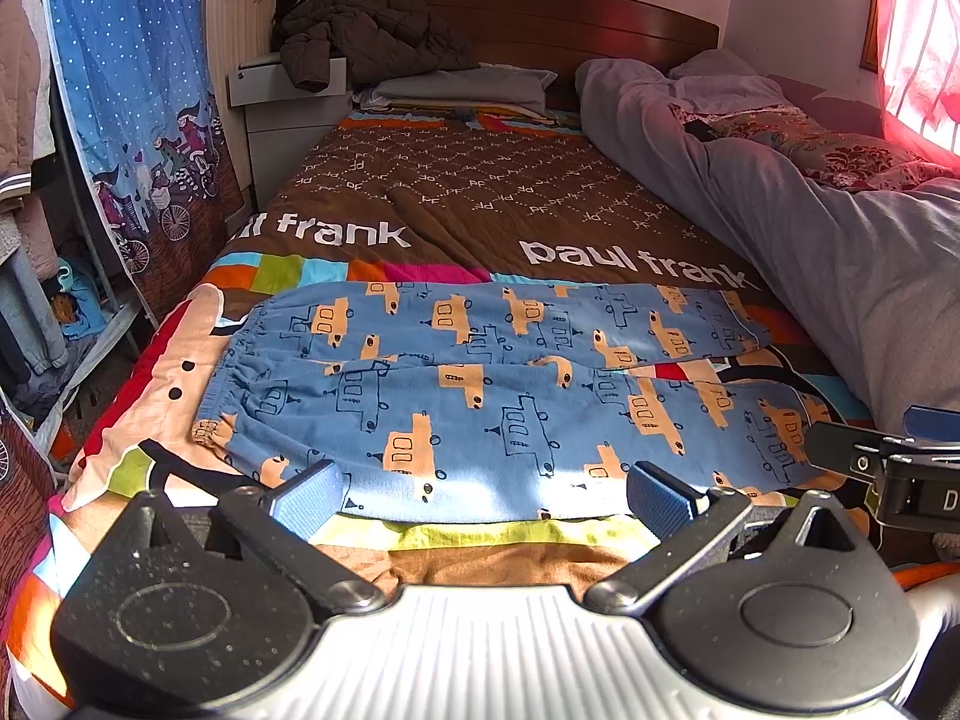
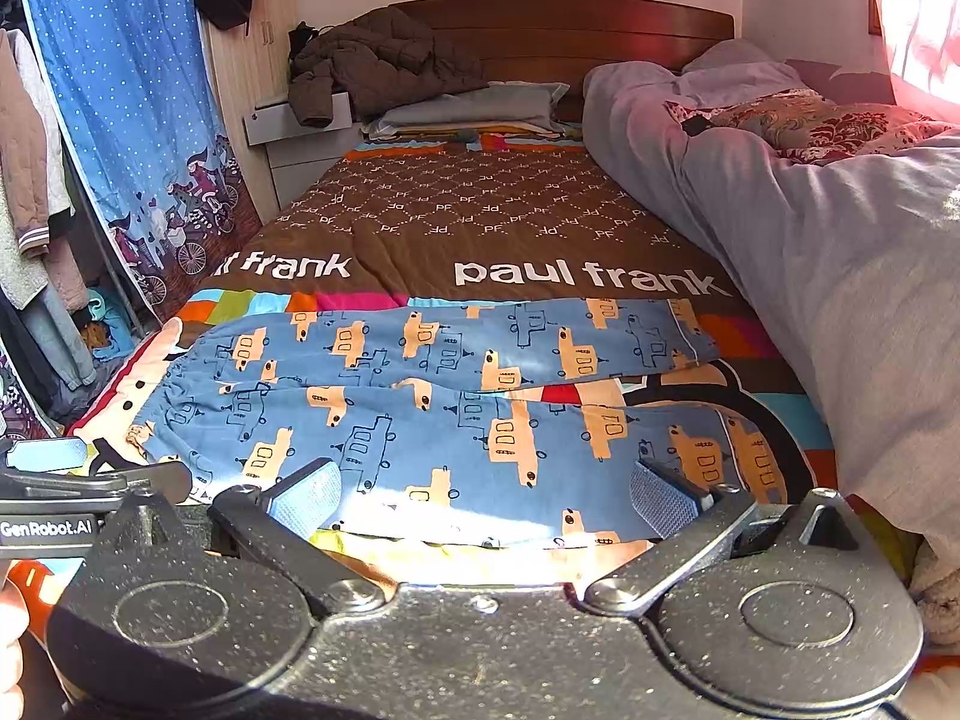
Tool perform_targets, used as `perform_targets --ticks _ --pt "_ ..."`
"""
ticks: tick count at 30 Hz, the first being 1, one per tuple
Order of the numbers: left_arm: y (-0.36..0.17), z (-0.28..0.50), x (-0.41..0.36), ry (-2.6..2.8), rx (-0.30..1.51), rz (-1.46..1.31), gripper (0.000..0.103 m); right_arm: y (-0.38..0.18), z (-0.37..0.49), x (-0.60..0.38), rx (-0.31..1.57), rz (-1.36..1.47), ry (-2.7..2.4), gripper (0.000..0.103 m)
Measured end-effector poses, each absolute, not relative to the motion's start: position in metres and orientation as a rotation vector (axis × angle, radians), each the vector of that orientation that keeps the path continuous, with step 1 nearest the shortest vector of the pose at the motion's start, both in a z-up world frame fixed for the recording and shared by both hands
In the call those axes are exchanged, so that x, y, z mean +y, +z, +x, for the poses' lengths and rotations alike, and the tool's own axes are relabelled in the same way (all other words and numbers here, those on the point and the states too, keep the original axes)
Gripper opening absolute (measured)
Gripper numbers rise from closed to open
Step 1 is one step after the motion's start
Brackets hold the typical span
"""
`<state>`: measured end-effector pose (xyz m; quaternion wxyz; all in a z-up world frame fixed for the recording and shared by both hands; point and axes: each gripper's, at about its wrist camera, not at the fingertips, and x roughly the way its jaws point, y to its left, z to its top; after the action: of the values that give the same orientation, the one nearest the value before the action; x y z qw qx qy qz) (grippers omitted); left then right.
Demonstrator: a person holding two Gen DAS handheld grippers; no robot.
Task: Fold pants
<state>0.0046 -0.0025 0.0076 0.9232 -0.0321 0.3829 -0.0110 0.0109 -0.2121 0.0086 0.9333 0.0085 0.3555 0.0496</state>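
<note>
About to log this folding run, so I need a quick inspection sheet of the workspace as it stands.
Surface: bed with patterned bedspread.
Job's things: blue pants spread flat, legs slightly apart, waistband to the left.
Clutter: grey duvet bunched on the right; brown jacket and pillow by the headboard.
Grippers: left gripper and right gripper open, at the pants' near edge, holding nothing.
Cables: nothing seen.
Surroundings: blue curtain, hanging clothes on the left.
</note>
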Motion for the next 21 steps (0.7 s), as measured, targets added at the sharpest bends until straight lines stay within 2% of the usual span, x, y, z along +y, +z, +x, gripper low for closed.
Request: perform_targets --ticks 21 --pt "0.026 -0.012 -0.002 -0.034 0.749 -0.049 0.103 0.023 -0.004 -0.209 0.691 0.023 0.108 0.102"
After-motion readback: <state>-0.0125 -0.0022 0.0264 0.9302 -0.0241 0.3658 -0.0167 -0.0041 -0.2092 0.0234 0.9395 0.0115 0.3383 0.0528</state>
